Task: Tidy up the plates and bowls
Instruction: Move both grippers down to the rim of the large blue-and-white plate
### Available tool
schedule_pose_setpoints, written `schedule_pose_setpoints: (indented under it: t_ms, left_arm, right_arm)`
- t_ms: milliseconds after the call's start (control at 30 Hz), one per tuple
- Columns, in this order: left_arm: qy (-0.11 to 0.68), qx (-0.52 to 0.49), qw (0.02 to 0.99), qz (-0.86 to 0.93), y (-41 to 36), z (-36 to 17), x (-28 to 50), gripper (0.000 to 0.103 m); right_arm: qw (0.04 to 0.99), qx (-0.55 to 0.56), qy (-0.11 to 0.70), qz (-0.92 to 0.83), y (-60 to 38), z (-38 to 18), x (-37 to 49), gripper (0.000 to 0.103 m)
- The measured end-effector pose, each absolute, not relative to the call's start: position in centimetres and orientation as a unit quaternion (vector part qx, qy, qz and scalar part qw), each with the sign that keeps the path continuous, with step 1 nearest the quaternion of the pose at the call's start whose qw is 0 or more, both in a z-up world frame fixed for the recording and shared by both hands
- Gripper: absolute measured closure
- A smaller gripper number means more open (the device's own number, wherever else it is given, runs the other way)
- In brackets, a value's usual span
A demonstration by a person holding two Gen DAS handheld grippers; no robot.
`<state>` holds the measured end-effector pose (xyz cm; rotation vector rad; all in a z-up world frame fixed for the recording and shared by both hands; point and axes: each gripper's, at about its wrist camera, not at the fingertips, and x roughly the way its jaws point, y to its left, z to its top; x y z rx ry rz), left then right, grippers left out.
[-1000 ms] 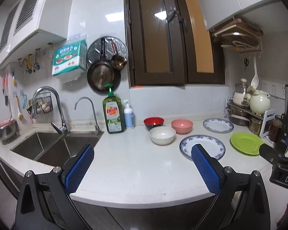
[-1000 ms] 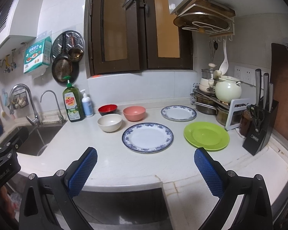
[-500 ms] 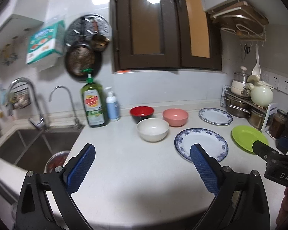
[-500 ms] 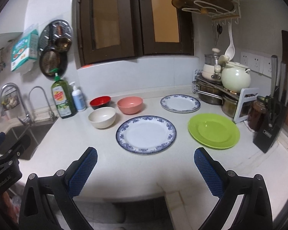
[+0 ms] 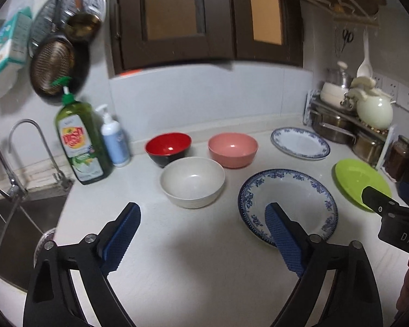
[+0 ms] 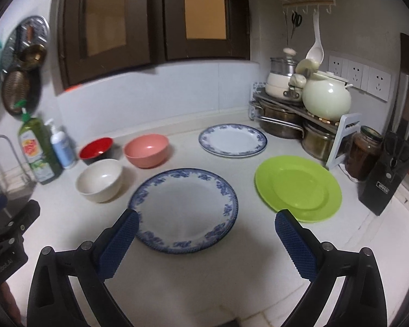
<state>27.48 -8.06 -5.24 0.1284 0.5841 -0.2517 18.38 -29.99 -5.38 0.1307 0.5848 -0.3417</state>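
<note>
Both the left gripper [image 5: 203, 231] and the right gripper [image 6: 207, 234] are built from black arms. Blue cross-hatched pads [image 6: 295, 242] and silver screws are fitted.

The left gripper [image 5: 201, 234], its blue-padded jaws spread wide and holding nothing, hangs above the white stone countertop [image 5: 177, 259]. Ahead stand a cream round bowl [image 5: 192, 181], a red bowl with black outside [image 5: 168, 145] and a pink bowl [image 5: 232, 149], close together. To their right lie a large blue-rimmed white plate [image 5: 289, 204], a smaller blue-rimmed plate [image 5: 300, 143] and a lime-green plate [image 5: 358, 179]; a green dish-soap bottle [image 5: 80, 147] stands left by the sink
</note>
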Motion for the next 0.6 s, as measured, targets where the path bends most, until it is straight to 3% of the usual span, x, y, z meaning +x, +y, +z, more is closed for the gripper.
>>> schedule_pose_setpoints:
  t_ms: [300,600]
  left_arm:
    - [0.348,0.078,0.927,-0.114,-12.5,-9.3,33.0,0.019]
    - [0.416,0.089,0.897,-0.117,-16.6,-13.9,36.3,0.029]
  right_arm:
    - [0.928,0.045,0.34,-0.147,-34.0,-8.3,25.5,0.009]
    - [0.901,0.059,0.411,-0.123,-37.5,-12.8,30.2,0.023]
